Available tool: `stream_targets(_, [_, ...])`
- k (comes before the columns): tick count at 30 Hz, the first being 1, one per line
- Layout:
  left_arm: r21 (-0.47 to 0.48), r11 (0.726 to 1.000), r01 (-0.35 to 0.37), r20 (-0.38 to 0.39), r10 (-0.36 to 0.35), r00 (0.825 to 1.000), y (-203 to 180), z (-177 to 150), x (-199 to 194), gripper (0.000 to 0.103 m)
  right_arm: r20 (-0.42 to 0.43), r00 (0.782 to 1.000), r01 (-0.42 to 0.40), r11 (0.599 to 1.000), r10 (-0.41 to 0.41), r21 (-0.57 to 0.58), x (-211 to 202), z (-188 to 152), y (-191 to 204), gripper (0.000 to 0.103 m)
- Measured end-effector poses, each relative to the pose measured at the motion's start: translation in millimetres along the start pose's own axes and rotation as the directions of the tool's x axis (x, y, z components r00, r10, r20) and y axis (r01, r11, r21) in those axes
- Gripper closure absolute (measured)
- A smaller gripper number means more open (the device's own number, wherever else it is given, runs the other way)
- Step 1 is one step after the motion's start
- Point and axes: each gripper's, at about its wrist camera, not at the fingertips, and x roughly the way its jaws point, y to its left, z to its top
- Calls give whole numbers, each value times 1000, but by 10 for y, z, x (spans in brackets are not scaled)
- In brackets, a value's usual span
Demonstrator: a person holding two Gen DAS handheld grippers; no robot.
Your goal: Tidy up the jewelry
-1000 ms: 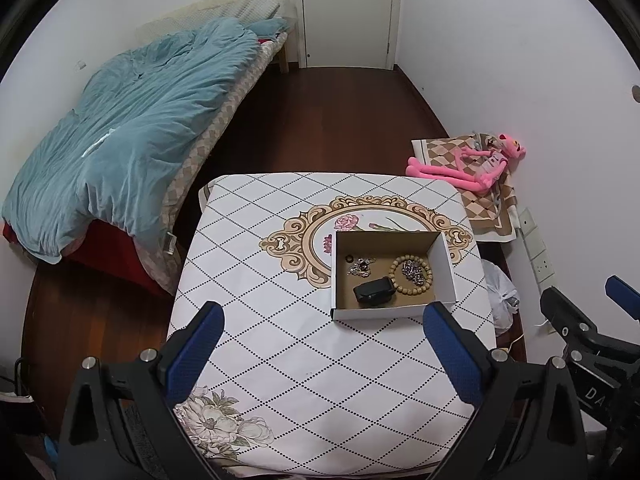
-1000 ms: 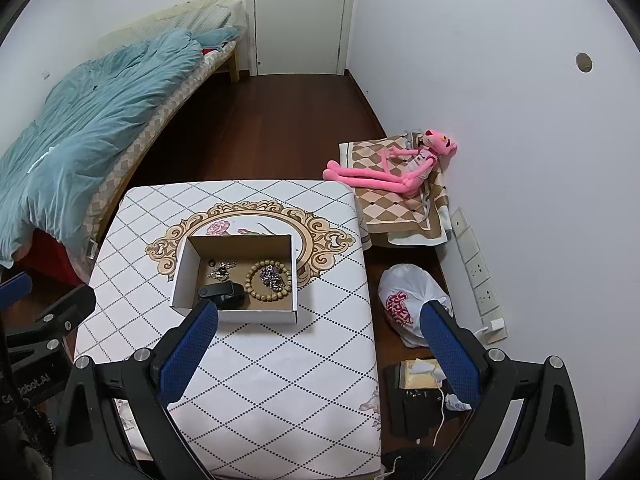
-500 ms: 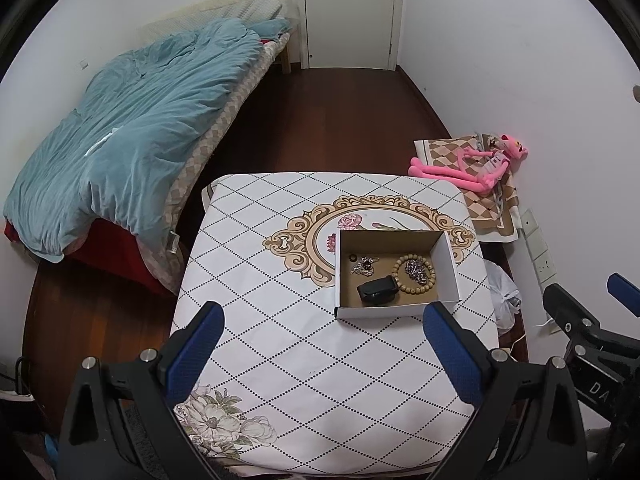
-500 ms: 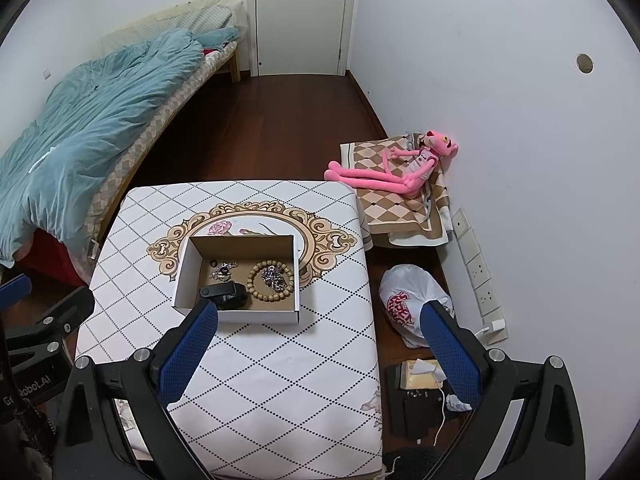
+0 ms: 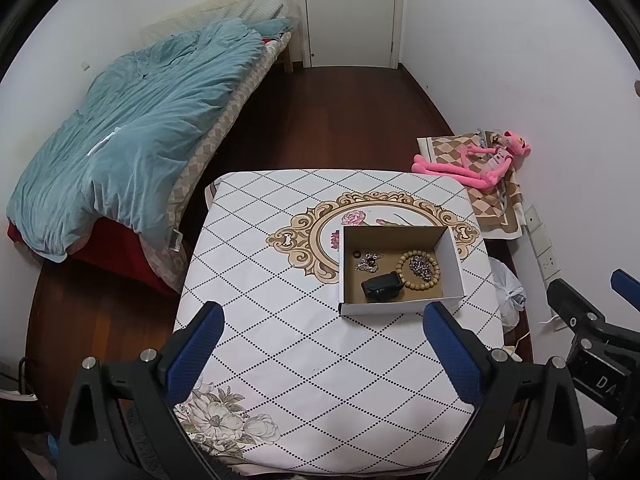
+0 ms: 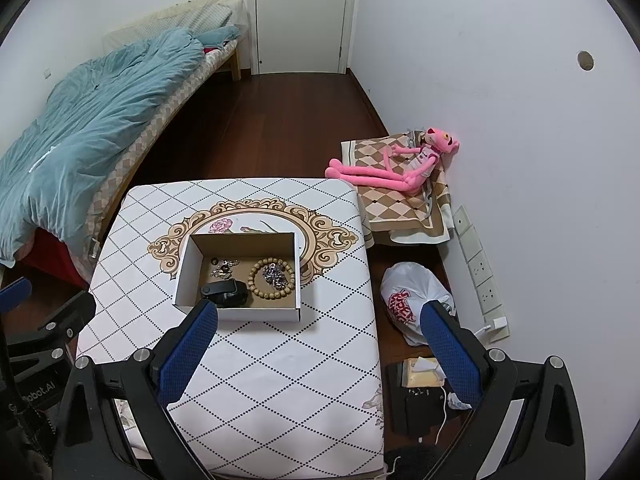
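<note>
Right wrist: red-lettered plastic bag (image 6: 414,300), unreadable.

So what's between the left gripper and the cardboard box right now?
Only bare patterned tablecloth lies between the left gripper and the cardboard box, seen in the left wrist view.

We find the box (image 5: 401,309) on the worktop (image 5: 280,320), right of centre. Inside it, the bead bracelet (image 5: 418,270) lies right, the ring (image 5: 355,254) far left, the case (image 5: 381,286) near its front wall. The bed (image 5: 132,132) stands left of the worktop, the plush toy (image 5: 472,164) on the floor to its right.
</note>
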Motion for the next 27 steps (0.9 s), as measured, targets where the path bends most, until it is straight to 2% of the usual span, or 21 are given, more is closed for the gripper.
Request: stream_targets(27, [8,1000,-6,14,6,1000,-29,15,-41,2,7,1000,1,1000,-1,3,-16,-24,5,1])
